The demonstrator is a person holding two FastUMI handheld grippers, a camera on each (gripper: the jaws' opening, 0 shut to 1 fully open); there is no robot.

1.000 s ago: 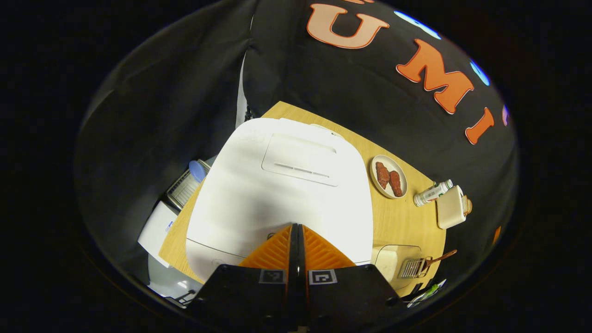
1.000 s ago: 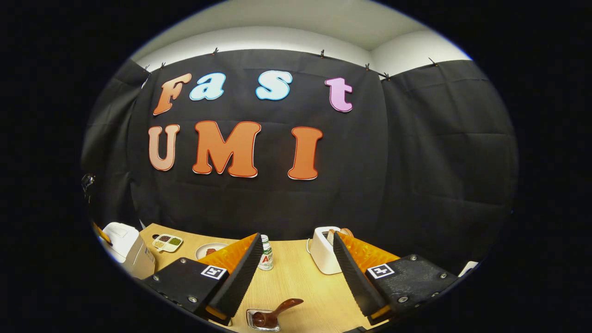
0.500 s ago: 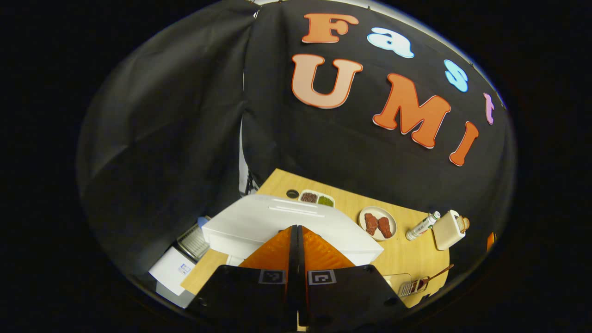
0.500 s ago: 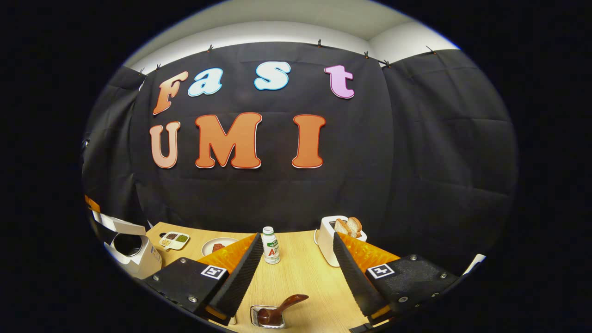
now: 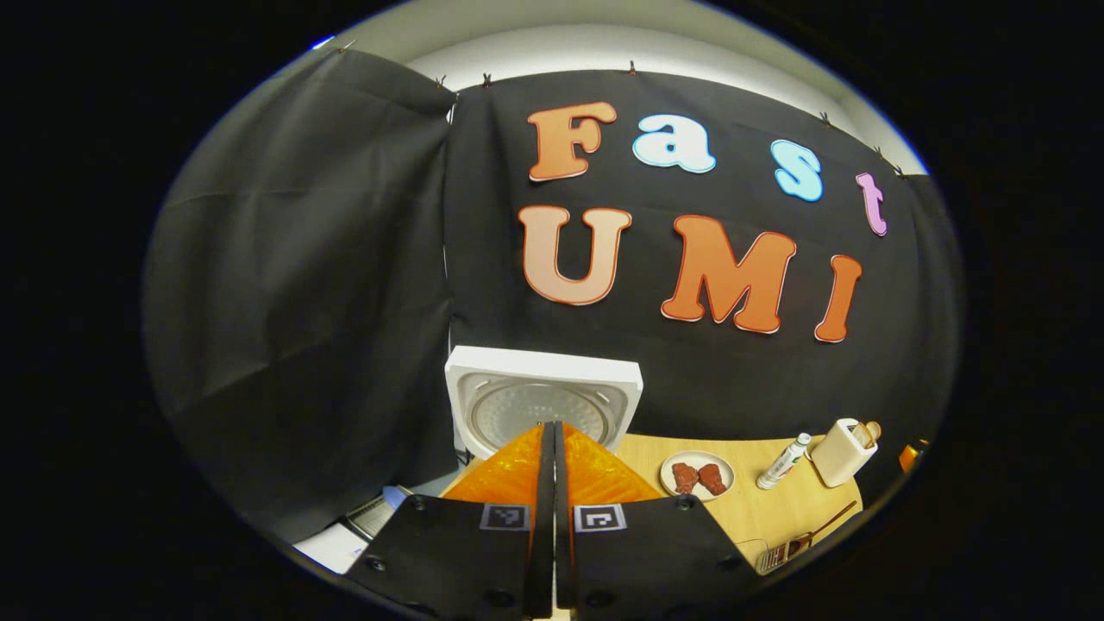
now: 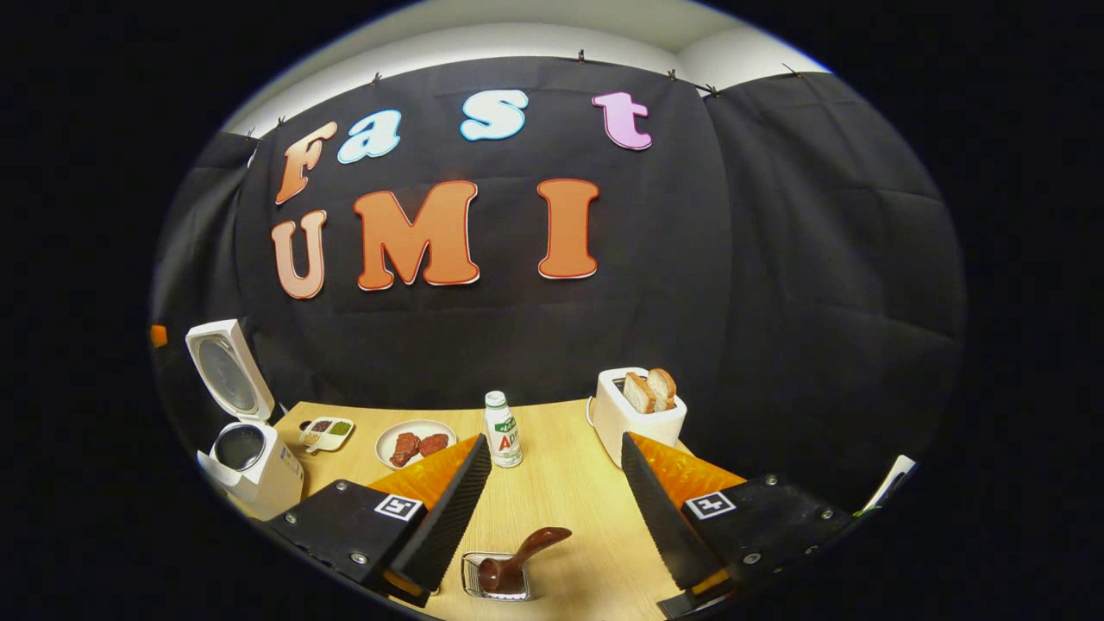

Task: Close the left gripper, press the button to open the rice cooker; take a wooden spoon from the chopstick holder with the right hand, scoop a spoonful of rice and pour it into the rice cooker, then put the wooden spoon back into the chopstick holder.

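Your left gripper [image 5: 552, 431] has its ribbed orange fingers pressed together on nothing, before the rice cooker's [image 6: 250, 457] raised white lid [image 5: 543, 398]. Your right gripper [image 6: 552, 470] gapes wide above the curved wooden spoon [image 6: 522, 556] in its wire chopstick holder [image 6: 496, 576].

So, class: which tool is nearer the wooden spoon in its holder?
Right. The open right tool hangs just above the wooden spoon, which lies between its fingers; the shut left tool sits by the rice cooker, far across the table.
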